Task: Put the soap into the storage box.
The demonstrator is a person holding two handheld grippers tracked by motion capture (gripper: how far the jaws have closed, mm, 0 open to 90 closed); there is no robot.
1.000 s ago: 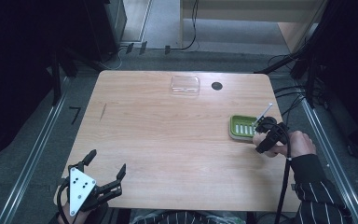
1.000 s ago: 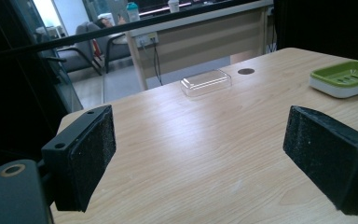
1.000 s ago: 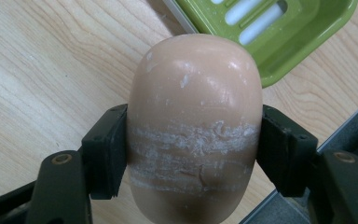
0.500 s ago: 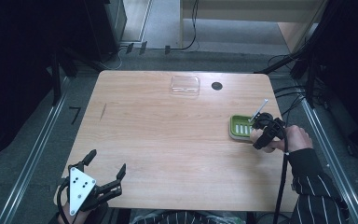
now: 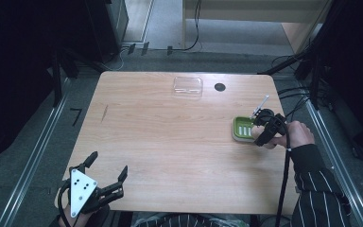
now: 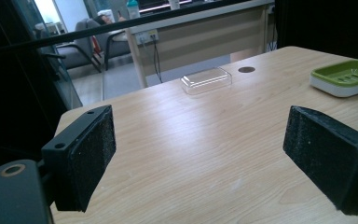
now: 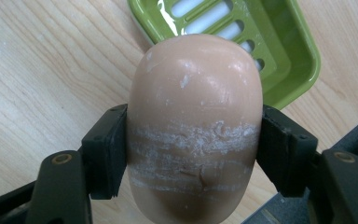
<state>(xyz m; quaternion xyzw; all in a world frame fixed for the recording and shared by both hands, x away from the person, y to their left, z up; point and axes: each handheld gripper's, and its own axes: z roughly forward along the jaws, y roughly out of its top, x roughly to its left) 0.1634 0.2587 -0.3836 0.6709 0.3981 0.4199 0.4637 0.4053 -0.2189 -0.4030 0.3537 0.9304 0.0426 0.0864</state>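
A peach-coloured bar of soap (image 7: 196, 126), scuffed white across its middle, is clamped between the two black jaws of my right gripper (image 7: 193, 154). It hangs just above the near corner of a green slatted soap dish (image 7: 242, 42). In the high view that gripper (image 5: 266, 127) sits over the right end of the dish (image 5: 241, 128), at the table's right side. My left gripper (image 5: 106, 177) rests at the front left edge of the table. Its pads (image 6: 91, 154) stand wide apart with nothing between them.
A clear plastic lid (image 5: 188, 86) lies at the back middle of the wooden table (image 5: 160, 137), with a dark round cable hole (image 5: 220, 87) beside it. A cable trails from the right gripper down past a striped sleeve (image 5: 319, 189).
My right gripper with the soap has shifted slightly left and toward the back, over the dish. The left gripper has stayed put.
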